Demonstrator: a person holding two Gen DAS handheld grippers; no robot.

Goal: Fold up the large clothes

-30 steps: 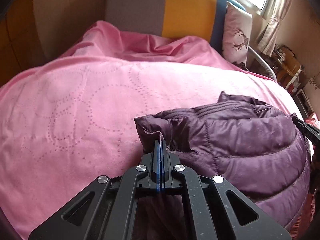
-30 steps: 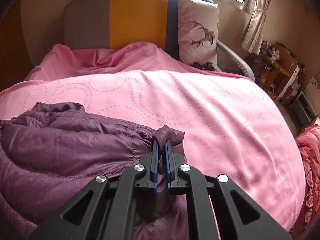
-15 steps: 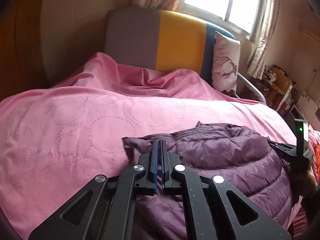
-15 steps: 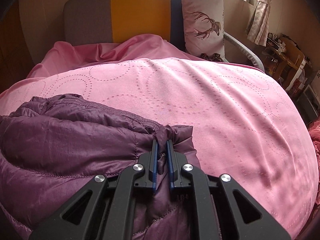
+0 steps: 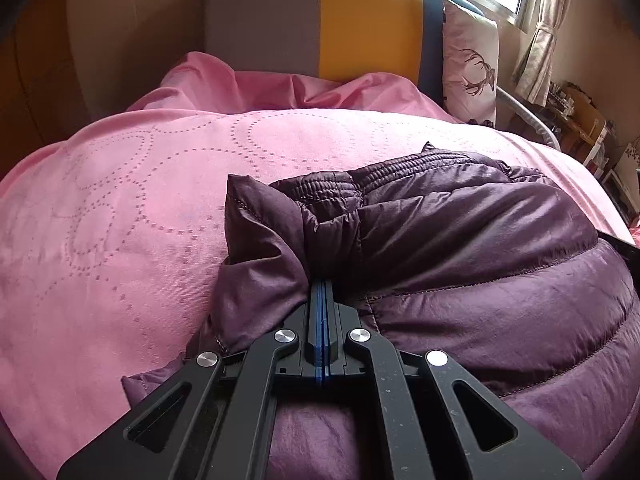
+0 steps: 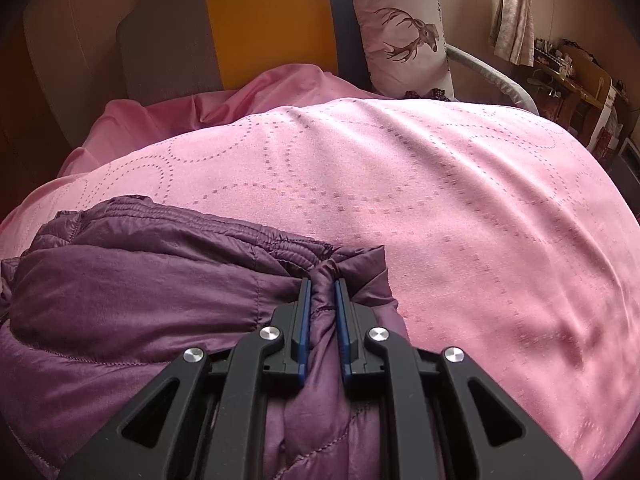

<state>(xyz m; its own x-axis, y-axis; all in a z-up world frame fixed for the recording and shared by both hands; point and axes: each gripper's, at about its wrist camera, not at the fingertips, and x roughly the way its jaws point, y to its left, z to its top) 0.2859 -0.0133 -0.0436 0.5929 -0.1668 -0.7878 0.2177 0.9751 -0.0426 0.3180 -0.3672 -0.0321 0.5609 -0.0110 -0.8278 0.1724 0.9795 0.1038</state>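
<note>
Two corners of the purple puffer jacket are gripped: left gripper clamped tight; right gripper narrowly parted, just opening, fabric between.

No readable text, label, brand, number or sign shows in either view.

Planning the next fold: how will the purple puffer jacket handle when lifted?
The purple puffer jacket is probably floppy: it bunches at the left tongs. Its shiny shell looks slippery. Its puffy quilting suggests light, springy bulk.
</note>
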